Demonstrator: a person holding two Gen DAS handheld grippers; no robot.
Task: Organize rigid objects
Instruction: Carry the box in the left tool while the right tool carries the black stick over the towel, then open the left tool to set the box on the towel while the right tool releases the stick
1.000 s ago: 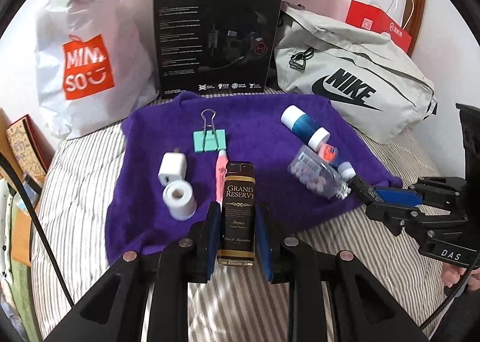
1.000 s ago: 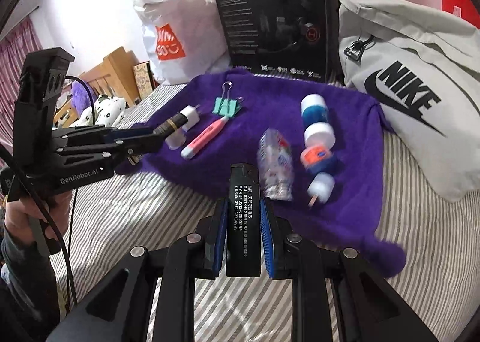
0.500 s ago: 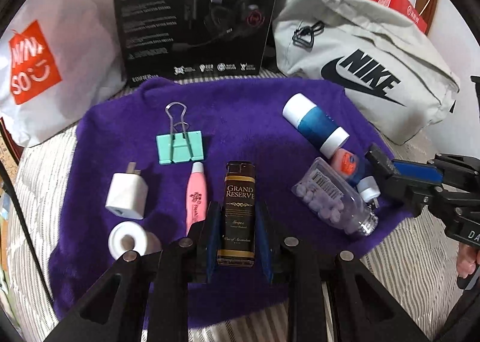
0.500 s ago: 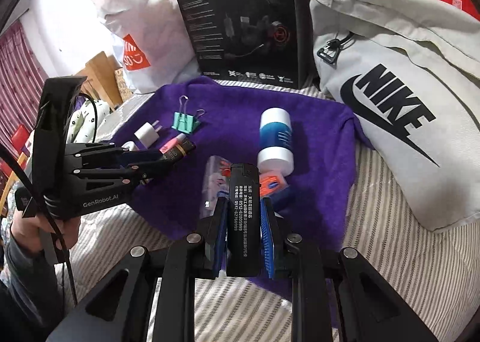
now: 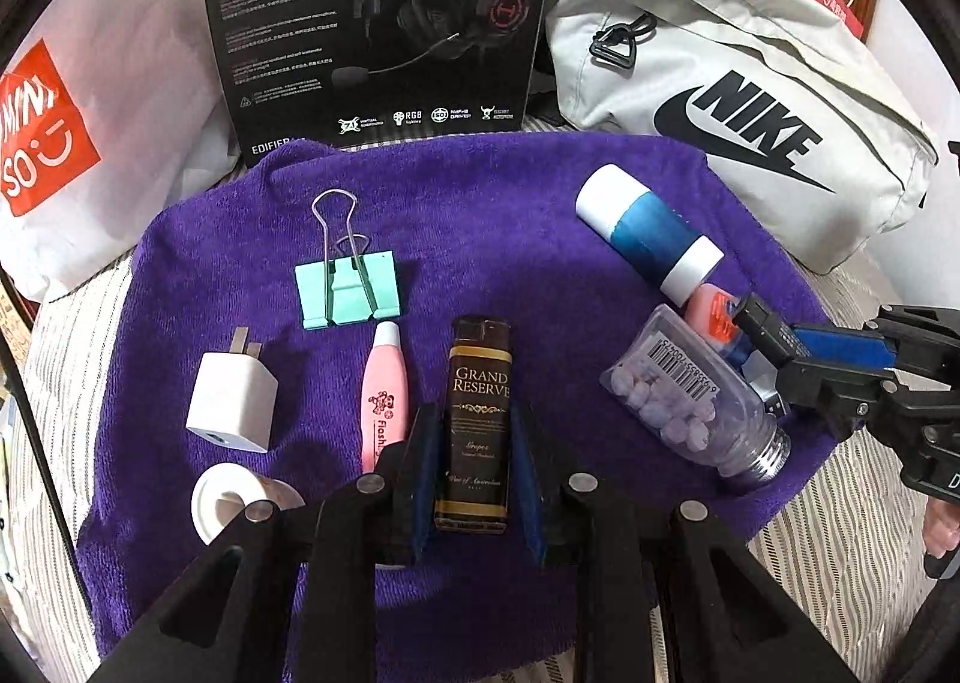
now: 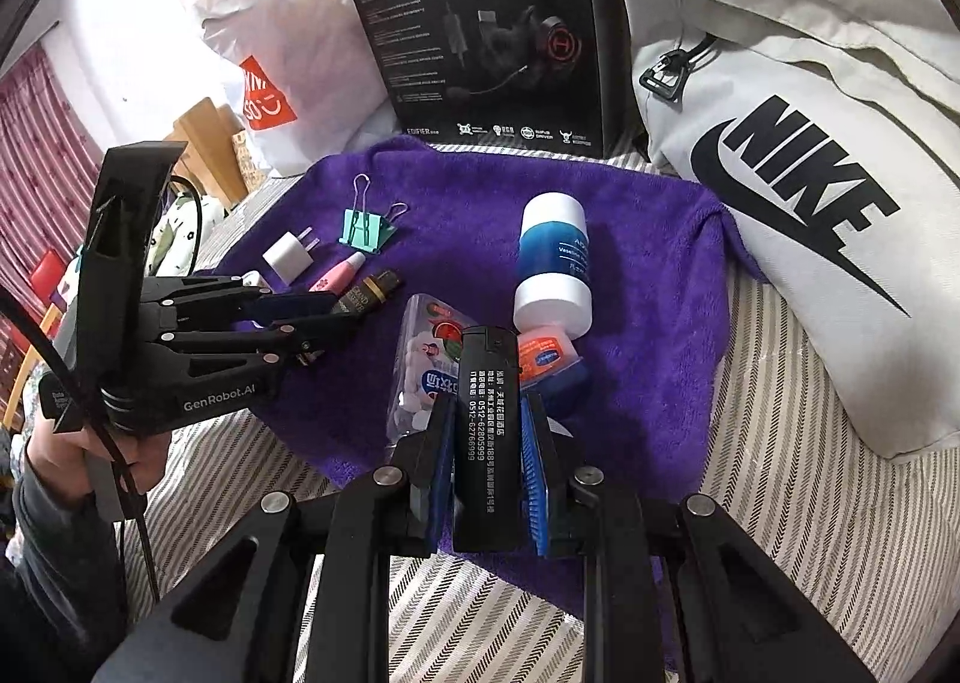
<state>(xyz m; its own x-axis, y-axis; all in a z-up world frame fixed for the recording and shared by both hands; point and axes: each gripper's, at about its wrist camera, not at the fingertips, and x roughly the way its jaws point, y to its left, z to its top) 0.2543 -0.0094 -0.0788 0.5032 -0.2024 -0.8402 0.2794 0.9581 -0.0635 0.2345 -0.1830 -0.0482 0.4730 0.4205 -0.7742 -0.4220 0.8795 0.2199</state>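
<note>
left gripper (image 5: 477, 431) clamped on brown lighter (image 5: 478, 413), over purple towel (image 5: 510, 215) just right of pink pen (image 5: 384, 389). right gripper (image 6: 487, 443) clamped on black lighter (image 6: 487, 419), near pill bottle (image 6: 420, 365) at towel's right.

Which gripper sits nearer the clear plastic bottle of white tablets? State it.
Right. The right gripper hovers directly beside the clear plastic bottle of white tablets; the left gripper is farther, left of it, beside the pink tube.

free: purple towel (image 5: 510, 215) centre – bare | blocked: pill bottle (image 5: 690, 395) right, pink pen (image 5: 384, 383) left, possibly touching
</note>
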